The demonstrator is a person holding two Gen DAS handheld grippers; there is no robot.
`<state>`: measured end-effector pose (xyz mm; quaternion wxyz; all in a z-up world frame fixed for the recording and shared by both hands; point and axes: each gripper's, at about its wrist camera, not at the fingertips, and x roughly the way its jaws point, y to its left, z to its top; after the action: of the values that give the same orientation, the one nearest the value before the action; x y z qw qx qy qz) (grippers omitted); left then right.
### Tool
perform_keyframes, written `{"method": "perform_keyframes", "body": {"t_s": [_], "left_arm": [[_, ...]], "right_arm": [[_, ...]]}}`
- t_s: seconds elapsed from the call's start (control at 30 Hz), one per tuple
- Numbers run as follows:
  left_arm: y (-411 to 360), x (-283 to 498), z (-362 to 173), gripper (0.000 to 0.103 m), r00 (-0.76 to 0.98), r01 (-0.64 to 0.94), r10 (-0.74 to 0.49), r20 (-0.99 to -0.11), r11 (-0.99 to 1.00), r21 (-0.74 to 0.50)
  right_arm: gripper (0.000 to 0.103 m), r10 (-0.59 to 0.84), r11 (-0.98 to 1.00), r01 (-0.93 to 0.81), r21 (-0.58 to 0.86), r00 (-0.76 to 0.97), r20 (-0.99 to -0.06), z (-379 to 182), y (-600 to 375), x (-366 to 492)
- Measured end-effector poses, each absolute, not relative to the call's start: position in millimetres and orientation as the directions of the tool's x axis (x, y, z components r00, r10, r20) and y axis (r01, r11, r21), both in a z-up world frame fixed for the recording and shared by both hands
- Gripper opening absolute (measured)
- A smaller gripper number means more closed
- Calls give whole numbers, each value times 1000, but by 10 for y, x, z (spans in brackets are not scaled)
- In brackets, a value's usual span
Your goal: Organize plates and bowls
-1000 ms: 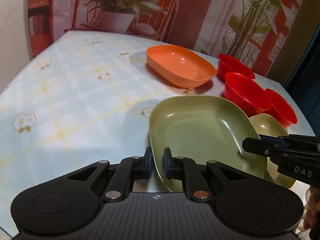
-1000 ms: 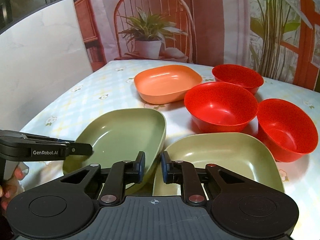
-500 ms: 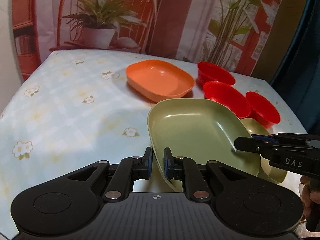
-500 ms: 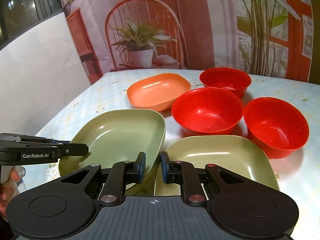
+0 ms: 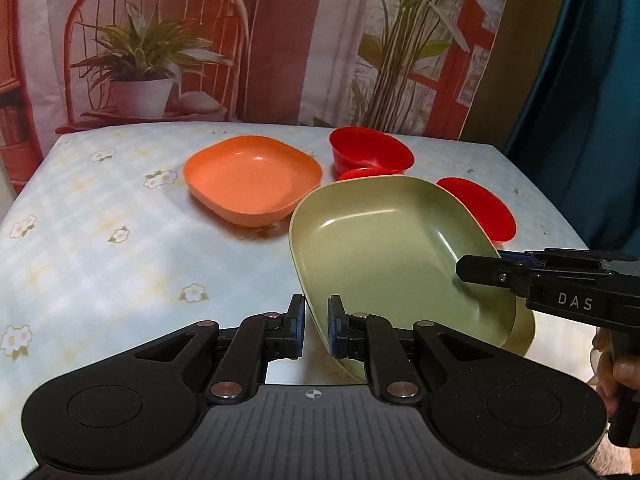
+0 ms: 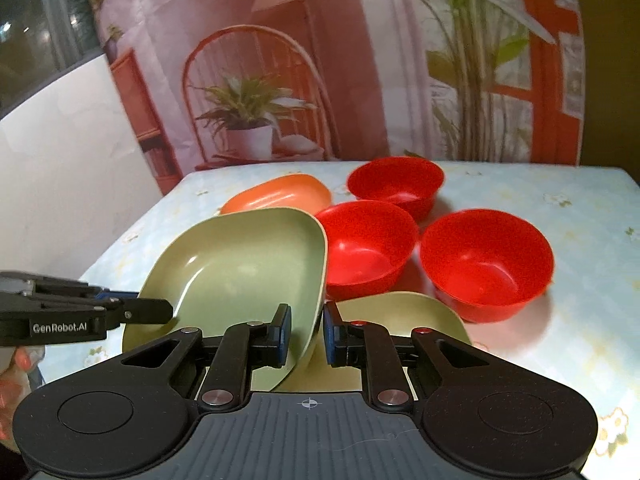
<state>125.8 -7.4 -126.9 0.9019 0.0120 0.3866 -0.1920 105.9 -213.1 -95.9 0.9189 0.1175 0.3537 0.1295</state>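
Holding: both the left gripper (image 5: 316, 326) and the right gripper (image 6: 306, 334) had jaws clamped on opposite rims of 1 green plate (image 5: 384, 248), sharing its weight.
Position: plate hung tilted above the second green plate (image 6: 404, 316), likely for stacking.

Left claw (image 5: 316, 330): bare bench (image 5: 100, 248) ahead-left, open passage. Ahead: orange plate (image 5: 254, 178). Ahead-right: tilted green plate (image 5: 384, 256), its rim between the fingers, blocks the way. Beyond it: three red bowls (image 6: 486, 264), close-set, narrow gaps. Right claw (image 6: 306, 334): second green plate (image 6: 400, 316) just ahead-right; bare bench far right.
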Motion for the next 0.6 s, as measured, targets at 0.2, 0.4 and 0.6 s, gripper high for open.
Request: {"method": "perform_keyframes", "body": {"t_s": [0.2, 0.4, 0.6], "left_arm": [[-200, 1307, -1273, 13, 588, 397, -369, -720, 907, -140], [-403, 1286, -1268, 14, 560, 433, -400, -725, 888, -155], [-604, 1163, -1378, 20, 472, 519, -460, -752, 834, -185]], "right_arm": [[16, 317, 936, -137, 324, 728, -608, -926, -2314, 1044], [18, 284, 947, -116, 299, 736, -614, -907, -2473, 1026], [18, 266, 955, -100, 278, 698, -664, -1013, -2724, 942]]}}
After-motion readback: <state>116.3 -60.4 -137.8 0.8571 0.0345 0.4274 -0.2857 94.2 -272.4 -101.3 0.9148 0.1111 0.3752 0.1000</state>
